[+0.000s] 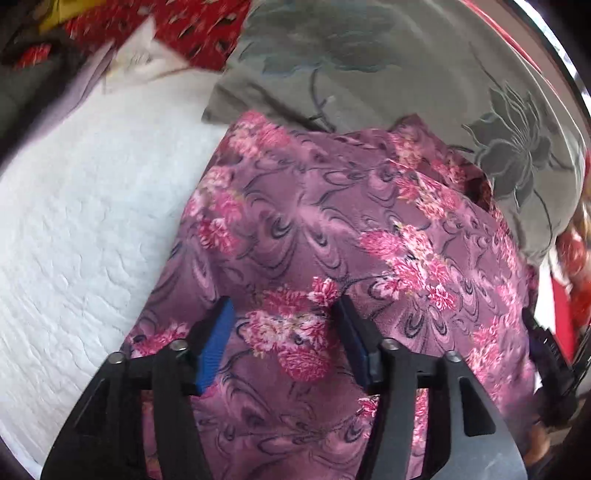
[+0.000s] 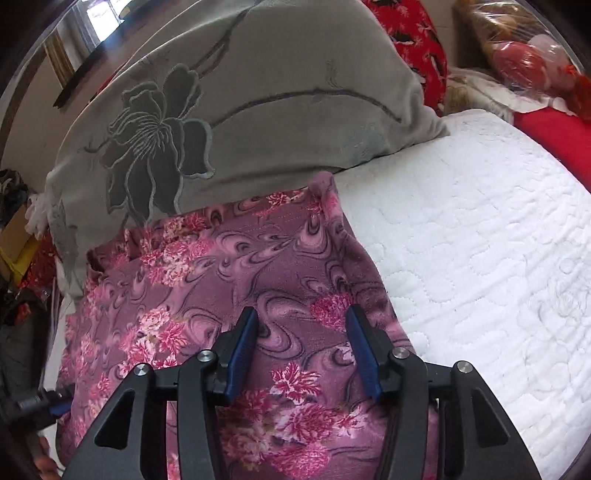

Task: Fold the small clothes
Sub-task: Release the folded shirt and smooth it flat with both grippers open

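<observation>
A purple garment with pink flower print (image 1: 332, 236) lies spread flat on a white quilted bed cover (image 1: 81, 221). It also fills the right wrist view (image 2: 207, 280), its far edge against a grey blanket. My left gripper (image 1: 286, 317) is open, its blue pads apart just above the cloth near the garment's near edge. My right gripper (image 2: 301, 321) is open too, over the garment's right part, holding nothing. The other gripper shows at the right edge of the left wrist view (image 1: 546, 343) and at the lower left of the right wrist view (image 2: 48, 406).
A grey blanket with a dark flower pattern (image 2: 229, 103) lies beyond the garment and shows in the left wrist view (image 1: 388, 74). Red patterned cloth (image 1: 199, 29) and other fabric are piled at the back. The white cover (image 2: 480, 258) stretches to the right.
</observation>
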The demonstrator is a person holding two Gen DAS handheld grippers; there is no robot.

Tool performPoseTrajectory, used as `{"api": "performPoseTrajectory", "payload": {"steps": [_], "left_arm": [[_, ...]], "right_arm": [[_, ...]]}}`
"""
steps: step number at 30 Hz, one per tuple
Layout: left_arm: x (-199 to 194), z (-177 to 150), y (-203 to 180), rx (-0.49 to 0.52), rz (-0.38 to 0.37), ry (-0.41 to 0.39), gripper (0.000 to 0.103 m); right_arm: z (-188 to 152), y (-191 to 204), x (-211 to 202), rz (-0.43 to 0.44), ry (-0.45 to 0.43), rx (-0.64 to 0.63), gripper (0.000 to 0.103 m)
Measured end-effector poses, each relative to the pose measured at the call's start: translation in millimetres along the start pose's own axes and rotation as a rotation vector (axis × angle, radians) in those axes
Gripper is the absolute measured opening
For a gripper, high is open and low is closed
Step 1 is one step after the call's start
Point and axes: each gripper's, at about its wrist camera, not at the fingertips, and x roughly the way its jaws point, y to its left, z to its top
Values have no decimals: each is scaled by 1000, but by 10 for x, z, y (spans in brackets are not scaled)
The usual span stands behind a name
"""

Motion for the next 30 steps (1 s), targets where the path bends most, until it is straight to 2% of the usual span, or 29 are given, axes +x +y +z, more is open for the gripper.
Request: {"api": "performPoseTrajectory", "payload": {"steps": [6,12,15,16,18,20,23,24,25,28,30], "left_arm": [[-11,17,44,-9,-36,-22,68],[-19,20,-81,42,14,-65,70],[-170,26,-10,-10,-45,-116,70],[-211,44,27,-29,-61,-140,70],[-258,41,50,-41,-78,-161,70],[-197,56,36,-28,-49,-143,70],[9,64,-20,21,36,-85,71],[47,58,-36,39,52,-87,73],[47,42,-49,50,64,-102,73],[35,36,-54,58,72,-106,74],[34,33,-29,51,64,-103,74]], "right_arm": [[-47,140,14,-51,-13,-56,63],[5,166,13,-56,16,-46,68],[178,135,37,-51,98,-37,67],[263,112,8,-62,101,-13,67],[366,60,-86,-113,37,25,67],[462,-8,-73,-172,5,42,67],[467,-115,255,-257,137,24,63],[482,-104,229,-276,98,-5,63],[516,-81,210,-317,97,-40,63],[537,-151,-34,-276,106,-35,56],[461,-256,-275,-217,84,-18,58]]}}
